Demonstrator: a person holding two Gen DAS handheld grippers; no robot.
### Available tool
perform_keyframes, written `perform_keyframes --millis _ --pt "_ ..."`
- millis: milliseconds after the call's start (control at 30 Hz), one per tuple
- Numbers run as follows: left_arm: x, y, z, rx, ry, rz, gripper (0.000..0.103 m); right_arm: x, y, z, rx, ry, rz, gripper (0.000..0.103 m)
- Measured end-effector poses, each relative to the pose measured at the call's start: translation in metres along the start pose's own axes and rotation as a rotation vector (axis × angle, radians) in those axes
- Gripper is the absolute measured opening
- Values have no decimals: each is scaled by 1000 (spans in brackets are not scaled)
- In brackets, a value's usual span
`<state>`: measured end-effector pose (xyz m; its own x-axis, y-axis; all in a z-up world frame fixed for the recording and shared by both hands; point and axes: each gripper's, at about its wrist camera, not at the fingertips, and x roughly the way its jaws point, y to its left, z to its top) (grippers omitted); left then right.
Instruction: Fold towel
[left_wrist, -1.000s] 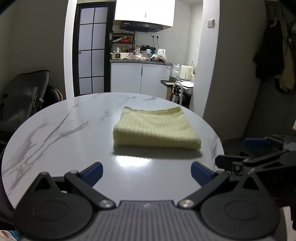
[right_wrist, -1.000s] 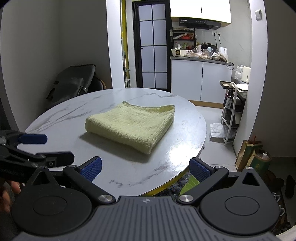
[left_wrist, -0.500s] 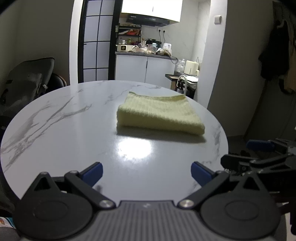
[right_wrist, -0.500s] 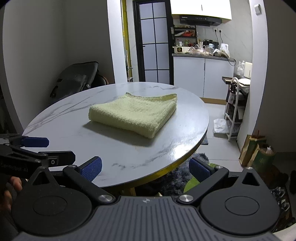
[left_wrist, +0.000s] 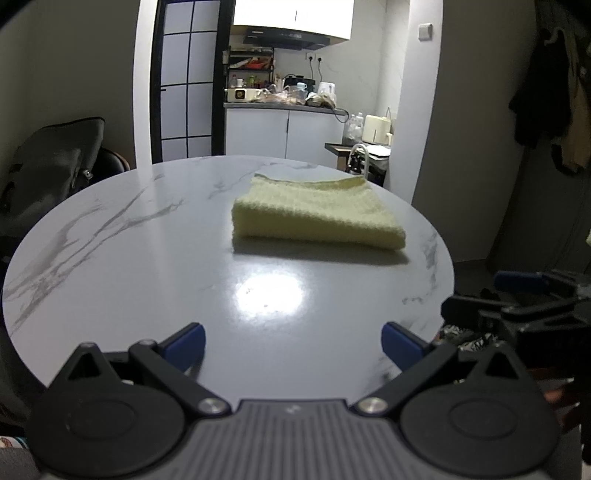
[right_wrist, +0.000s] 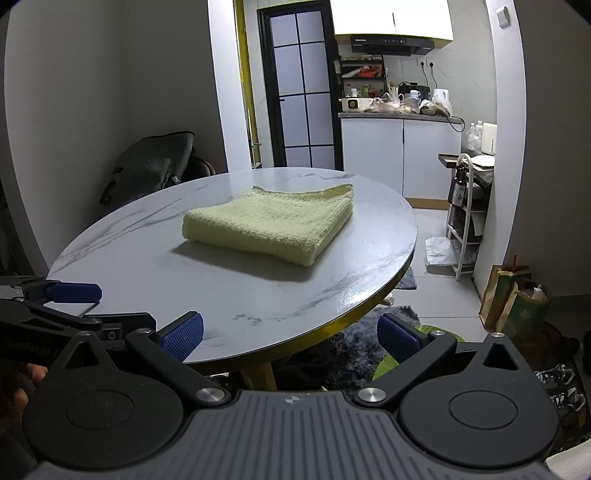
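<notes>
My left gripper (left_wrist: 291, 341) wide open, empty, low over near edge of tabletop (left_wrist: 147, 258). My right gripper (right_wrist: 290, 336) also spread wide, holding nothing, off tabletop's near rim, beside left one. Towel (left_wrist: 317, 216) pale yellow, folded into thick square, flat on tabletop toward far side, well apart from both grippers. Kitchen counter (right_wrist: 399, 116) beyond tabletop.

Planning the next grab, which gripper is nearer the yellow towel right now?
Right, narrowly. The right gripper hangs at the edge of the table, facing the near corner of the towel; the left gripper hovers over bare marble, farther back. Both open.
</notes>
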<state>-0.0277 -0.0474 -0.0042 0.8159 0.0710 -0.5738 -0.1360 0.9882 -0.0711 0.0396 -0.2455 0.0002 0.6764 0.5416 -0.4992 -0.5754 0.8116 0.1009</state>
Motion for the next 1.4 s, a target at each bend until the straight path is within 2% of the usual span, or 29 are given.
perform_keyframes --millis 500,1067,1400 --pt "-6 3 4 -18 -10 20 103 7 12 0 -14 7 1 103" --pt "-9 14 2 -17 -9 30 103 9 9 2 33 22 68 103" --pt "-11 14 3 -16 -16 20 103 5 6 1 25 5 52 103"
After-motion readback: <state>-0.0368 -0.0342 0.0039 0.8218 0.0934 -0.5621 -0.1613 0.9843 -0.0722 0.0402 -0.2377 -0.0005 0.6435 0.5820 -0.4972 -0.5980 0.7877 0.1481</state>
